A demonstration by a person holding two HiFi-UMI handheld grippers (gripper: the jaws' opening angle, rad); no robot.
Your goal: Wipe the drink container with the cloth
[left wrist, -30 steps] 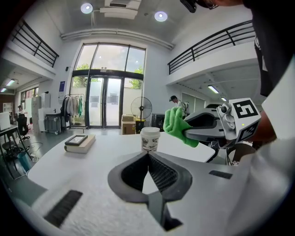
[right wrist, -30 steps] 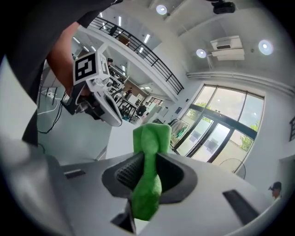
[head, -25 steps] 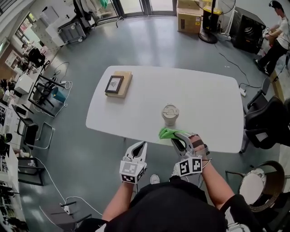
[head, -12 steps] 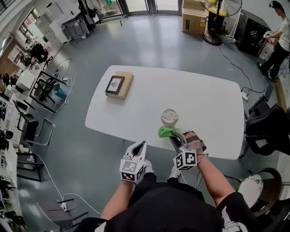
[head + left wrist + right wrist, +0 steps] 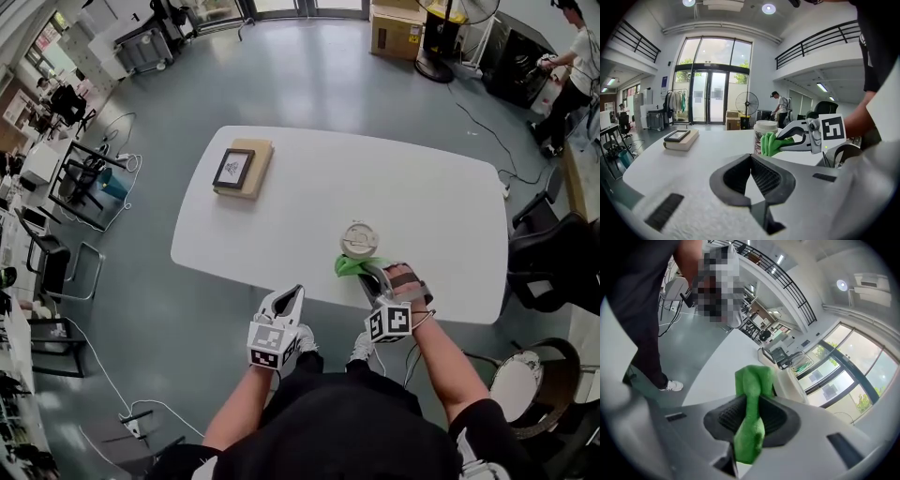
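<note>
A cream drink cup [image 5: 358,241] with a lid stands near the front edge of the white table [image 5: 422,202]. A green cloth [image 5: 351,266] is pressed against the cup's near side, and my right gripper [image 5: 368,273] is shut on it. In the right gripper view the cloth [image 5: 751,413] is bunched between the jaws, with the cup [image 5: 790,384] just behind it. My left gripper [image 5: 292,297] hangs off the table's front edge, left of the cup, shut and empty. In the left gripper view [image 5: 750,157] the cup [image 5: 764,129] and cloth [image 5: 772,143] are ahead to the right.
A framed picture lies on a tan book [image 5: 237,169] at the table's far left. Office chairs [image 5: 553,262] stand to the right of the table. A person [image 5: 567,66] stands far back on the right by a fan and boxes.
My right gripper has carried the green cloth a little forward, up against the cup's near side. The left gripper has hardly moved.
</note>
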